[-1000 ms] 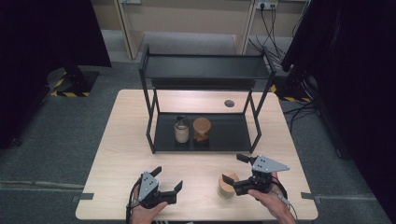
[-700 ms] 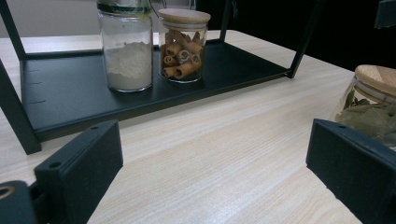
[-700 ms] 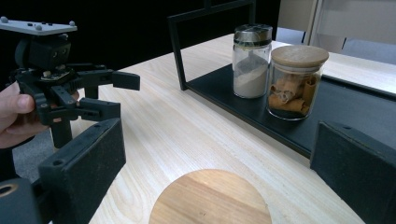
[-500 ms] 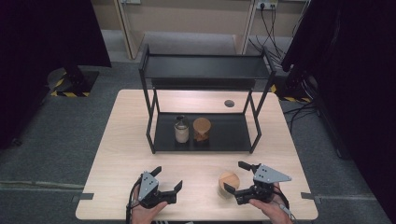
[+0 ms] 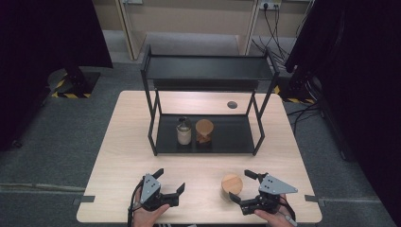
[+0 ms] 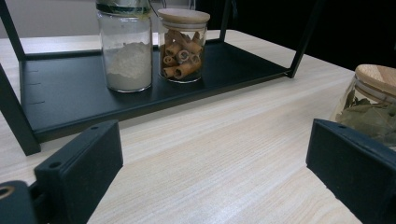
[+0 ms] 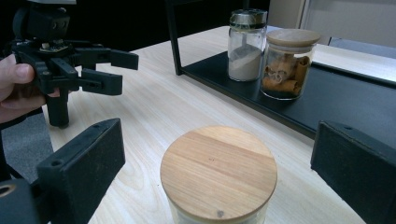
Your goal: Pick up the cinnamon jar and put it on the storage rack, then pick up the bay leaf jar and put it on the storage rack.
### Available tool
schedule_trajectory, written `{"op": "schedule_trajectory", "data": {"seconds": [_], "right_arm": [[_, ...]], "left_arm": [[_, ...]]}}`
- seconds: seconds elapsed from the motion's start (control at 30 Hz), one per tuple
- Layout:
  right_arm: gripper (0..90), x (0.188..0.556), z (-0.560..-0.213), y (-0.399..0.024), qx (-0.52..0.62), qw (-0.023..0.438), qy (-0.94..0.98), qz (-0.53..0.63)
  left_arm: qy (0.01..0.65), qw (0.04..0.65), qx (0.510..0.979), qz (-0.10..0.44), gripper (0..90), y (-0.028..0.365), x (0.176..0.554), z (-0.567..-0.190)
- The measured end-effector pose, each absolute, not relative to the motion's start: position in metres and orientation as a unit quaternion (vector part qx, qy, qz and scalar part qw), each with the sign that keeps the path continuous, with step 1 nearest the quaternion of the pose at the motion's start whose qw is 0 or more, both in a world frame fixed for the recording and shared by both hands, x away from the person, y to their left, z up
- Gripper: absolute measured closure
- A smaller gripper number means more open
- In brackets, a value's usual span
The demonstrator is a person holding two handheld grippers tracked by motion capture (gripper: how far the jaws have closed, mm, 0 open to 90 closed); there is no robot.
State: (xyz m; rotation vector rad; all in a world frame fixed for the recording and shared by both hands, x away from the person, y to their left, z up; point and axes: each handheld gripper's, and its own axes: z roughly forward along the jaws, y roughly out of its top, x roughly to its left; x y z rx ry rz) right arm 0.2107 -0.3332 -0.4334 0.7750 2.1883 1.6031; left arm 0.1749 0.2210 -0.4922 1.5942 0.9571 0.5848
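Wooden-lidded jar (image 5: 231,187) of dried leaves stood on table (image 5: 118,142) near front edge, in front of black rack (image 5: 208,71), well apart from it. Right gripper (image 5: 244,187) placed just beside jar, jaws spread wide either side of lid, nothing held. Left gripper (image 5: 169,182) rested apart to jar's left, jaws wide, empty.

Risks judged: jar knocked toward table edge if one jaw arrives first; smooth glass slipped if clamped at lid; shaker jar (image 5: 183,131) and cinnamon jar (image 5: 204,131) struck if shelving is rushed.
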Motion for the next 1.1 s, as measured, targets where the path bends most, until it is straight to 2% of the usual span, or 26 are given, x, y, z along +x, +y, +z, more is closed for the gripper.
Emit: {"op": "schedule_trajectory", "data": {"seconds": [1.1], "right_arm": [[2.9,0.2,-0.4394,-0.3346,0.275,0.165,0.77,0.551]], "left_arm": [[0.404,0.563,0.676,0.25,2.8,0.221,0.1742,-0.4921]]}}
